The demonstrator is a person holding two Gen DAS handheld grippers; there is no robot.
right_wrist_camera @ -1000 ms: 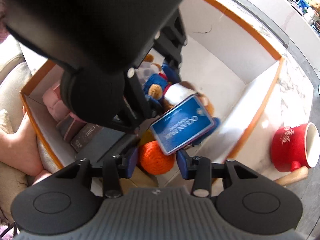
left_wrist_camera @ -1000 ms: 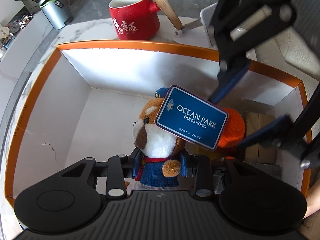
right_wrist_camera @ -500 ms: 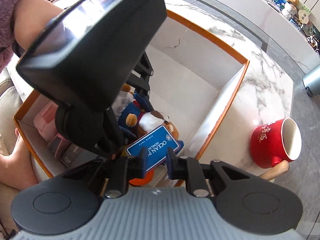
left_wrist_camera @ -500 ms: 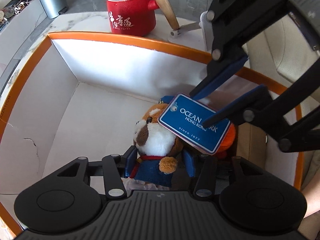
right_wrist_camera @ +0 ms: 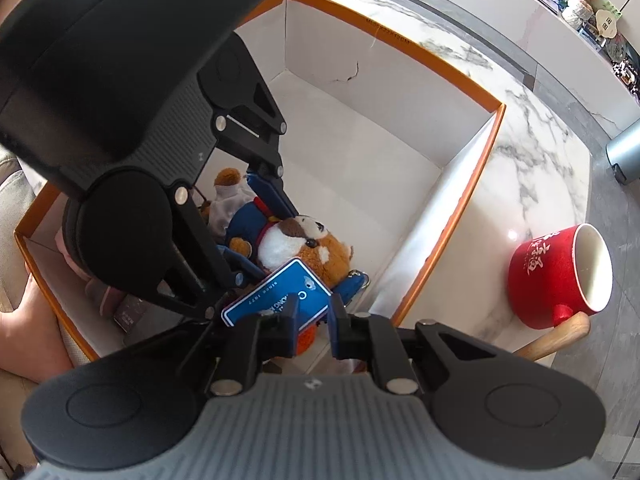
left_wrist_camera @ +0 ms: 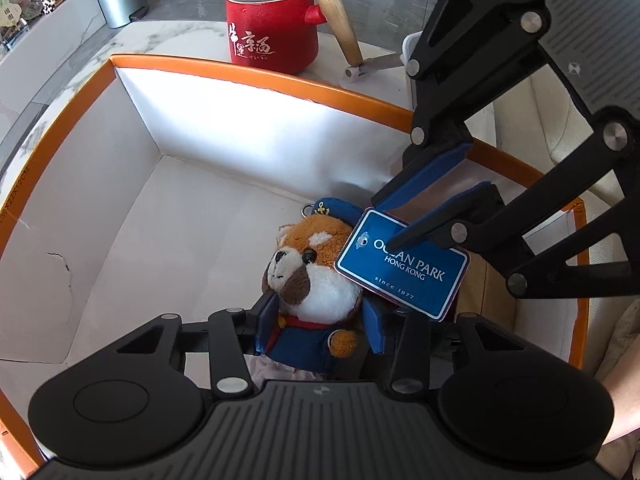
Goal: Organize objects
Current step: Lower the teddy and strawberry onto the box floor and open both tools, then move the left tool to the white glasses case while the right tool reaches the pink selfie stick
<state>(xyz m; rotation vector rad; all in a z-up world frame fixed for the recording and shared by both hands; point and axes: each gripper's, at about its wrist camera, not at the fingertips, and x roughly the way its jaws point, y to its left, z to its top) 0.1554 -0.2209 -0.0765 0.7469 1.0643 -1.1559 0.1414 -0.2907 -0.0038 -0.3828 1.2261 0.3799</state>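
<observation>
A red-panda plush toy in a blue sailor suit stands inside a white box with an orange rim. My left gripper flanks its body, blue pads touching both sides, jaws closing. A blue "Ocean Park Hong Kong" tag hangs from the toy's head. My right gripper reaches in from the upper right, one finger over the tag and one behind it. In the right wrist view the tag has its corner between the closing pads of my right gripper, above the plush toy. There my left gripper hides part of the box.
A red mug with a wooden handle stands on the marble top just beyond the box, also in the right wrist view as the mug. An orange knitted ball, a second plush and a dark packet lie in the box. A person's hand rests outside it.
My right gripper came down from above the tag, wide apart, and narrowed around it. The left jaws eased off the plush, then drew in again. The plush stayed in place.
</observation>
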